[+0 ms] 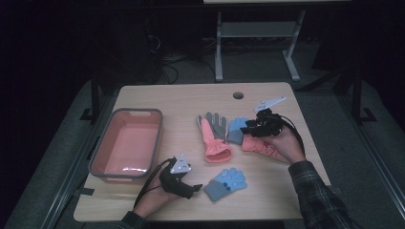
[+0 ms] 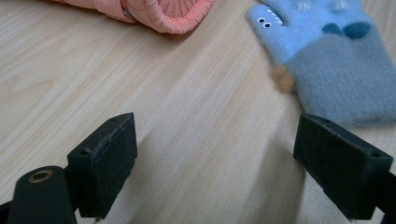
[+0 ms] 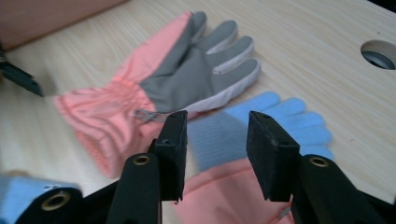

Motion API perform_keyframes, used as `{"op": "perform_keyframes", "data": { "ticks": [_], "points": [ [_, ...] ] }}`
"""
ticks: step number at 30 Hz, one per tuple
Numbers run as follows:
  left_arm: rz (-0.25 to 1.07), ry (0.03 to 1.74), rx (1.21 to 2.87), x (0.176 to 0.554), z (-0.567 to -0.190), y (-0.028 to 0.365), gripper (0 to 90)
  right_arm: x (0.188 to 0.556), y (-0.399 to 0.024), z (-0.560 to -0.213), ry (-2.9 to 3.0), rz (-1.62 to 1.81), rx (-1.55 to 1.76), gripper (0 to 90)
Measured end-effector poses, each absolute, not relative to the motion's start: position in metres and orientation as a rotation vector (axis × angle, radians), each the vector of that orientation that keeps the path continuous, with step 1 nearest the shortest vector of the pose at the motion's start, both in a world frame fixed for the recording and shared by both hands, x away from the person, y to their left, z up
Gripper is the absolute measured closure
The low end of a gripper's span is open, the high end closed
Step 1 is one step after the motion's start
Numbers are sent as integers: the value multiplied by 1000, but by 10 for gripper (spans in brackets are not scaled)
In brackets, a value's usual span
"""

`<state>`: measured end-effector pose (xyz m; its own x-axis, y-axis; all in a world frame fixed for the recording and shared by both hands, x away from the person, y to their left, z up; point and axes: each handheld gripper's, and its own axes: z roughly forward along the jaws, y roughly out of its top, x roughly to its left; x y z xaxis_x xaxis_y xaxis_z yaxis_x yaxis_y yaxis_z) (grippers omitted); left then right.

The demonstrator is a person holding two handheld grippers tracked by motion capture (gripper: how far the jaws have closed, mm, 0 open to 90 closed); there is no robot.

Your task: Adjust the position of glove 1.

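Two pairs of gloves lie on the wooden table [image 1: 181, 102]. A pink glove with a grey palm [image 1: 213, 136] [image 3: 187, 79] lies palm up at the centre. Beside it a light blue knitted glove [image 1: 235, 129] [image 3: 280, 121] partly overlaps a second pink glove [image 1: 258, 145] [image 3: 219, 198]. My right gripper [image 1: 245, 129] [image 3: 217, 126] hovers over those two, its jaws apart and holding nothing. Another blue glove with a grey cuff [image 1: 225, 183] [image 2: 327, 60] lies near the front edge. My left gripper [image 1: 195, 188] [image 2: 217, 140] rests just left of it, wide open over bare wood.
A salmon bin with a grey rim [image 1: 126, 143] stands empty on the table's left side. A round cable hole [image 1: 238, 95] [image 3: 378, 53] sits near the far edge. A grey stand [image 1: 258, 33] and cables are on the dark floor beyond.
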<state>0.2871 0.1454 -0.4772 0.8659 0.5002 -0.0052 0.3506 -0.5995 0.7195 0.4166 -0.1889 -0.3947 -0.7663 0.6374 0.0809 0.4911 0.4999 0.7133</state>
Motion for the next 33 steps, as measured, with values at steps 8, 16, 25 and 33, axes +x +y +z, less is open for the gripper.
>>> {"op": "perform_keyframes", "data": {
  "ticks": [8, 16, 25, 33],
  "points": [
    [251, 614, 2270, 287, -477, 145, 126, 449, -179, -406, 2599, 1029, 958, 673],
    [248, 620, 2269, 287, -477, 145, 126, 473, -172, -431, 2643, 968, 1027, 665],
    [245, 616, 2271, 286, -477, 144, 126, 482, -162, -450, 2699, 881, 1034, 662],
    [247, 617, 2270, 286, -477, 143, 126, 483, -156, -453, 2717, 801, 1016, 800]
  ]
}}
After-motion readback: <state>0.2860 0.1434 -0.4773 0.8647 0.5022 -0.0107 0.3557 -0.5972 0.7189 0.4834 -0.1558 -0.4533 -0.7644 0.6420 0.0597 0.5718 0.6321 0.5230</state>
